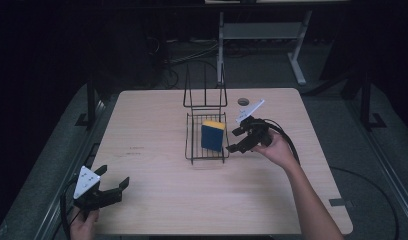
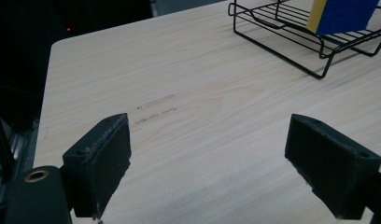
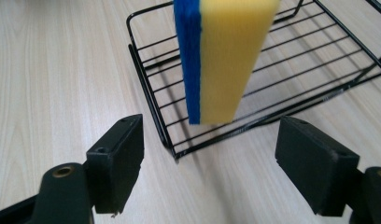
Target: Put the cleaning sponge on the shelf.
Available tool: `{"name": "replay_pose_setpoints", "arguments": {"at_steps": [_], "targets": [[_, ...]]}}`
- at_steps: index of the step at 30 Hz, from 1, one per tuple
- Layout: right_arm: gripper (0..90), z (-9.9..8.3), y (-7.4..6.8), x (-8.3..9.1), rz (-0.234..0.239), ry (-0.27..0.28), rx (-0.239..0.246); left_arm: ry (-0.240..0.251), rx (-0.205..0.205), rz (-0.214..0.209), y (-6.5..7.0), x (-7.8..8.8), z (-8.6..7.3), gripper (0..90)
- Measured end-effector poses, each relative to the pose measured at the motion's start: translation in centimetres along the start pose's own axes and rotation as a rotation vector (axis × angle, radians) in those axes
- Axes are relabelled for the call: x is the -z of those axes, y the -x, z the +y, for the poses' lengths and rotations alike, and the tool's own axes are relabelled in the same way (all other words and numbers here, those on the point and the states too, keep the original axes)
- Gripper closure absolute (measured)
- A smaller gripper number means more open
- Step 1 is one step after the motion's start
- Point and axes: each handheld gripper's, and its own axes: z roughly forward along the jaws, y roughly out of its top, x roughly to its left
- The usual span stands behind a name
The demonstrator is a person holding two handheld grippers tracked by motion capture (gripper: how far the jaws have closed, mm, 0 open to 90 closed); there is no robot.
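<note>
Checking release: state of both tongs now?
Left tongs: open, empty, over bare table.
Right tongs: open, holding nothing; sponge stands in the wire rack.

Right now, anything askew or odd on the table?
The blue-and-yellow sponge stands on edge in the black wire rack, not flat. The right gripper is open beside it. Nothing spilled or damaged.

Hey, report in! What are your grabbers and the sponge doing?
Both grippers open: left gripper at near table corner, right gripper beside the rack. Sponge standing on edge in rack, released. Nothing in the way.
</note>
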Motion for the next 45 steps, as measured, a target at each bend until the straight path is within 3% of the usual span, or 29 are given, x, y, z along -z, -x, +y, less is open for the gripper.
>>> {"name": "replay_pose_setpoints", "arguments": {"at_steps": [4,19,45], "targets": [[23.6,-0.5,-0.1,0.5,0.007,-0.020,-0.011,0.001,0.000,-0.001,0.0,0.0,0.0,13.9],[23.6,-3.6,-1.3,1.8,-0.019,-0.011,-0.029,0.002,0.001,0.000,0.1,0.1,0.0,13.9],[23.5,-7.9,-3.2,2.9,-0.035,-0.027,-0.062,0.001,-0.001,0.003,0.2,0.1,0.0,13.9]]}}
